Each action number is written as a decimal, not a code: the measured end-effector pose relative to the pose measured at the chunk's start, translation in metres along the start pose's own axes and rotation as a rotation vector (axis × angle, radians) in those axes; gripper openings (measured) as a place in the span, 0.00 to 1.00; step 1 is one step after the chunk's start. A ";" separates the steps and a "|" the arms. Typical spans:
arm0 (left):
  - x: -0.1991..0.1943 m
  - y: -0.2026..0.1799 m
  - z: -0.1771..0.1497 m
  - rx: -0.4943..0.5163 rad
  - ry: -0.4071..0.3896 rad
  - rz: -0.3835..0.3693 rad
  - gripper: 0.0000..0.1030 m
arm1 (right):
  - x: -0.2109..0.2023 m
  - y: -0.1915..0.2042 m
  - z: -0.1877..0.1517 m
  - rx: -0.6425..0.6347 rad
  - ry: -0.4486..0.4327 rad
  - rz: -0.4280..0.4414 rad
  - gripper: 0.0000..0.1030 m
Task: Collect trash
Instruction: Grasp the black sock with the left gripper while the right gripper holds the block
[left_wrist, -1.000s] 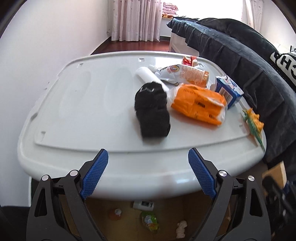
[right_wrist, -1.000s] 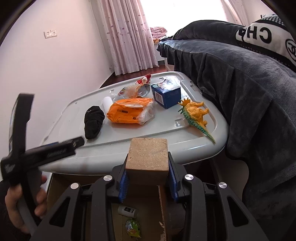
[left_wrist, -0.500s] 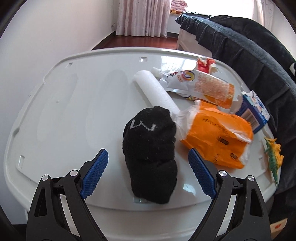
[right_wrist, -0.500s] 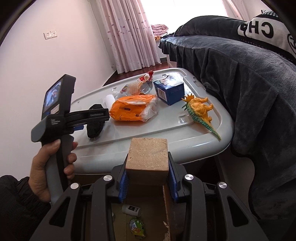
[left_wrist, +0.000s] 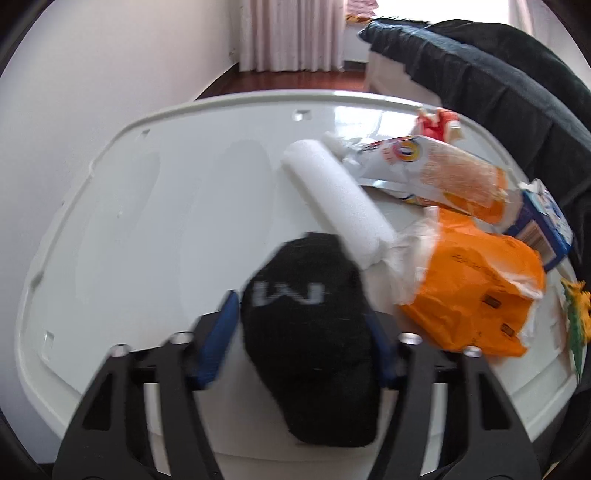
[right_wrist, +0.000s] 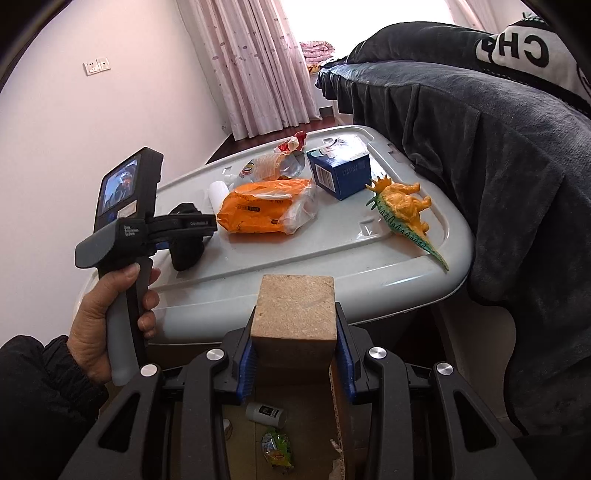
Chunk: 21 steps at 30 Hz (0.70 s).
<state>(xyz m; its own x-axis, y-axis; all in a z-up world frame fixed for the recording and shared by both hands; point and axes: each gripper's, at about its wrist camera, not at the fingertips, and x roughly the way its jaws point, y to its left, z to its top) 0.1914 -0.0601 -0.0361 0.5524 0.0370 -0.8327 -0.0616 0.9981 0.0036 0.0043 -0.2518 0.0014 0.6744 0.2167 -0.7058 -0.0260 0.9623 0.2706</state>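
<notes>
On the white bench (left_wrist: 155, 229), the left tool (left_wrist: 301, 325) is now closing around the black sock (left_wrist: 314, 343): a second ago its blue pads were standing wide apart short of the bench edge, half a second ago they were flanking the sock with room to spare, and now both pads are pressing against its sides, the blur suggesting the squeeze is still going on. That probably means the sock is being taken as the next piece of trash, though it is still lying on the bench, its far end touching the white foam roll (left_wrist: 340, 199). The right tool (right_wrist: 295, 350) is staying clamped on the tan block (right_wrist: 295, 306) above the cardboard box (right_wrist: 338, 406), unchanged across the three moments, so that item is not yet dropped. Readable writing is sparse: a white woven mark on the sock, seen upside down, looking like "M"; "100" on the orange packet (right_wrist: 266, 210); "CH" on the dark bedding (right_wrist: 517, 48); and small print on the left tool's handle, perhaps "Data Generation System", too small to confirm.
</notes>
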 end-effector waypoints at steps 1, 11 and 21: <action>-0.001 -0.002 -0.001 0.010 -0.005 0.008 0.45 | 0.000 0.000 0.000 -0.001 0.001 0.000 0.35; -0.009 -0.002 -0.006 0.028 -0.019 0.005 0.43 | 0.004 -0.001 -0.001 0.005 0.008 -0.001 0.35; -0.057 0.010 -0.031 0.053 -0.035 -0.023 0.43 | 0.003 0.000 -0.003 -0.003 0.005 -0.004 0.35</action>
<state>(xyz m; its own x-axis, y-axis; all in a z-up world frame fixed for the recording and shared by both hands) 0.1330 -0.0536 -0.0055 0.5816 0.0145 -0.8133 -0.0050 0.9999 0.0143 0.0045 -0.2511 -0.0024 0.6711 0.2139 -0.7099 -0.0258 0.9636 0.2659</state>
